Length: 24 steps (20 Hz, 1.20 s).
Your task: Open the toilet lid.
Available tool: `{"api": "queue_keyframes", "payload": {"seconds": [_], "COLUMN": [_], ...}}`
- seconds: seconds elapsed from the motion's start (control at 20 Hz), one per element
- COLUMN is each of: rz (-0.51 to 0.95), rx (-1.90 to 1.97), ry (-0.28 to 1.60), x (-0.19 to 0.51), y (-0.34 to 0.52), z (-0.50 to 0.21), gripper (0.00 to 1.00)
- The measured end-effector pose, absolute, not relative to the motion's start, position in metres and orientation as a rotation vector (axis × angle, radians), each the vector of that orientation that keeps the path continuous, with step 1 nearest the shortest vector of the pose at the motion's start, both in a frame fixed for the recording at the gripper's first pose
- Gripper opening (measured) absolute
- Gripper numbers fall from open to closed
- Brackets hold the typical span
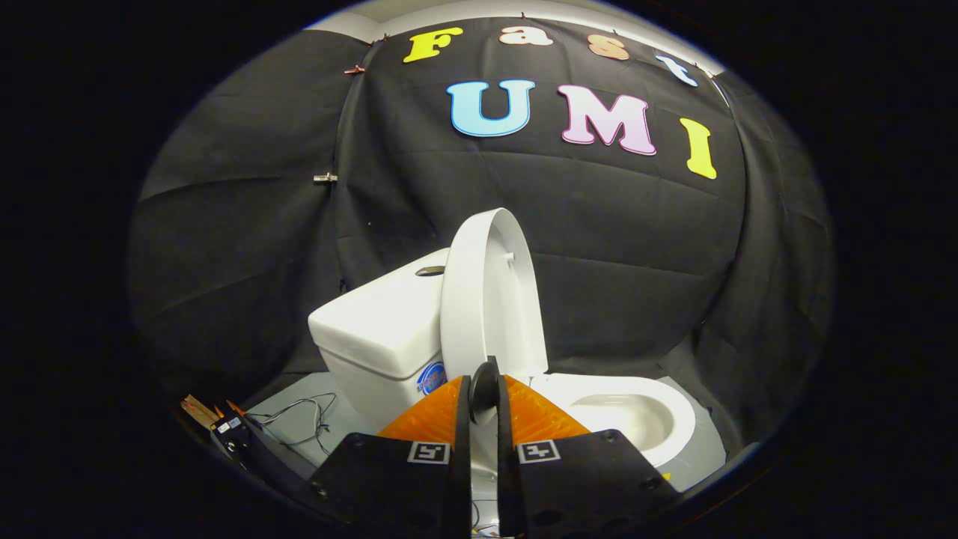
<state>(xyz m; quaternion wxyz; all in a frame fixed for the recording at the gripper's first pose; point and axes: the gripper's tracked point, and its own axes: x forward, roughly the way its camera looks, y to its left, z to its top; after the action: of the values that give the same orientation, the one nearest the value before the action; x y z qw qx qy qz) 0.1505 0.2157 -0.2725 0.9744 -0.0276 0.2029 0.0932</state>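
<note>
1. The claw (484, 393) sits low in the gripper view, its 2 fingers (462, 419) drawn close with a narrow gap between them; a small dark round part shows at the tips, and whether the fingers press on it or on anything else cannot be told.
2. The lid (486, 292) is raised; it stands close to upright just beyond the fingertips, its white inner face turned toward the bowl, its back edge near the tank; it is apart from the fingers so far as the view shows.
3. The tank (382, 322) stands behind and to the left of the lid; a dark oval button (429, 271) lies on its top, and a round blue sticker (432, 378) sits on its front, partly hidden by the claw.
4. The bowl (636, 419) lies open to the right of the fingers, its white rim and hollow in plain sight, with the seat down around it.
5. Thin wires (307, 419) trail over the grey floor (299, 430) to the left of the tank; a small dark device (232, 434) with a brownish piece beside it lies at the floor's near left.
6. Black cloth (224, 247) hangs as the wall behind the toilet, creased and held by 2 small clips (325, 177) along 1 seam.
</note>
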Motion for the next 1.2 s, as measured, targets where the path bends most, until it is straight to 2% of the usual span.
{"api": "queue_keyframes", "payload": {"seconds": [0.05, 0.15, 0.2, 0.25, 0.4, 0.45, 0.75, 1.05, 1.2], "rz": [0.198, 0.221, 0.225, 0.228, 0.21, 0.198, 0.139, 0.041, 0.041], "rx": [-0.042, -0.005, 0.008, 0.017, 0.017, 0.018, 0.019, 0.007, -0.003], "ry": [0.412, 0.405, 0.398, 0.387, 0.332, 0.31, 0.15, 0.042, -0.009], "x": [0.146, 0.137, 0.132, 0.128, 0.112, 0.102, 0.06, 0.018, -0.001], "y": [0.216, 0.216, 0.213, 0.208, 0.177, 0.165, 0.098, 0.039, 0.031], "z": [-0.272, -0.264, -0.257, -0.246, -0.204, -0.184, -0.079, -0.009, 0.012], "gripper": [0.18, 0.32, 0.51, 0.58, 0.97, 1.0, 1.0, 1.0, 0.99]}}
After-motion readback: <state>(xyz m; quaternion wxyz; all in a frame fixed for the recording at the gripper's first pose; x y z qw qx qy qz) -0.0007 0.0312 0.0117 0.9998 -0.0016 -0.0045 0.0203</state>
